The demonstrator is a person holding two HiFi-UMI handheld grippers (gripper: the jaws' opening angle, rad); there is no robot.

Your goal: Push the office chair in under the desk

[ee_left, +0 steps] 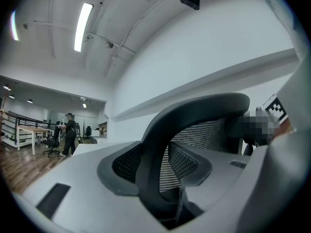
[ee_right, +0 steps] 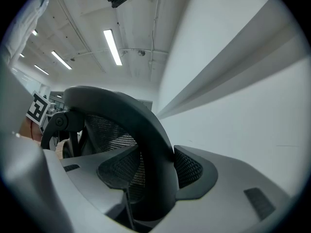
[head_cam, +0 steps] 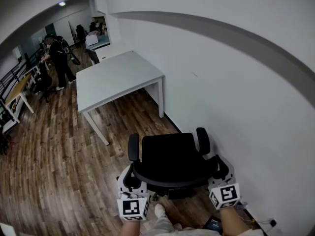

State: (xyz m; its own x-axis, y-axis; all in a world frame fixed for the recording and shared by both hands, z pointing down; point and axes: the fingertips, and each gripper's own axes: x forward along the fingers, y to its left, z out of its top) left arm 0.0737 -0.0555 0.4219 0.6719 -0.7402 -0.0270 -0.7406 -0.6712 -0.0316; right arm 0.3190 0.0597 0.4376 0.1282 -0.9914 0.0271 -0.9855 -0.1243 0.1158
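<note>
My left gripper point(ee_left: 158, 169) and right gripper point(ee_right: 150, 174) each clamp one side of the black mesh-backed office chair point(head_cam: 170, 156) at its backrest frame. The chair stands well short of the white rectangular desk point(head_cam: 118, 77). I judge this to be the pushing step. Next I need to steer forward so the seat goes under the tabletop.

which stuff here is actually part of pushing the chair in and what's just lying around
Part of the job:
- office chair
- white desk
- left gripper and right gripper, each clamped on the chair's back frame

Just around:
- person standing in the background
- wooden table at far left
- dark chair near that person
- cables by the wall
</note>
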